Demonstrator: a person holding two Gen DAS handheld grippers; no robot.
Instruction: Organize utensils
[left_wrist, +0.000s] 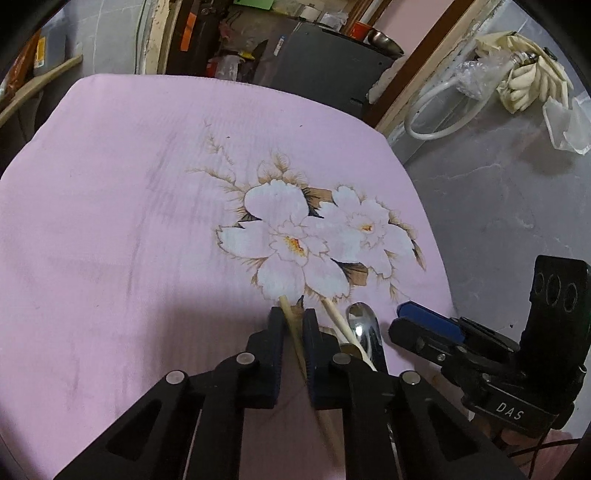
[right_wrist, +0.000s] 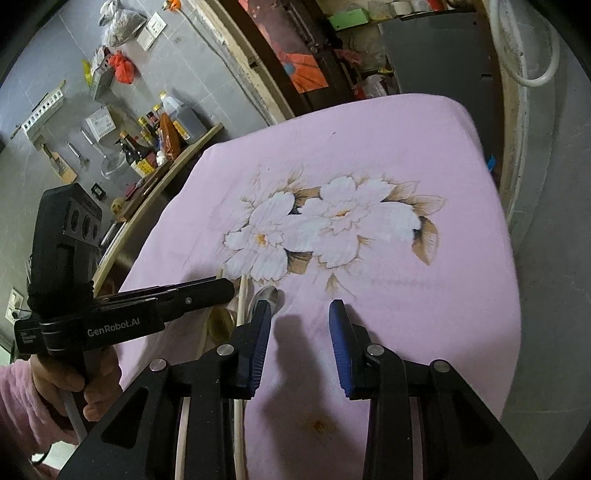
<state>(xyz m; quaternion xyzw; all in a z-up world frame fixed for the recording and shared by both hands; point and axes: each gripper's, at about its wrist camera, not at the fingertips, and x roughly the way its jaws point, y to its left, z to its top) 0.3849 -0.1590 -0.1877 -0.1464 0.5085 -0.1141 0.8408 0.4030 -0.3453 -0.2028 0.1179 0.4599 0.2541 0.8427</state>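
Left wrist, slim wooden chopstick (left_wrist: 291, 325), shiny rounded spoon (left_wrist: 362, 321)

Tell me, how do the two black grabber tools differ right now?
The left gripper has its jaws closed on a pale chopstick; the right gripper stands with a wide gap and nothing between its pads. The left gripper's pads look dark, while the right gripper's pads show bright blue. Both are black, hand-held, and point down at the pink flowered cloth beside a metal spoon.

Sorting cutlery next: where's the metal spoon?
Left wrist view: the metal spoon lies on the pink cloth, right of the chopstick pinched in the left tongs.
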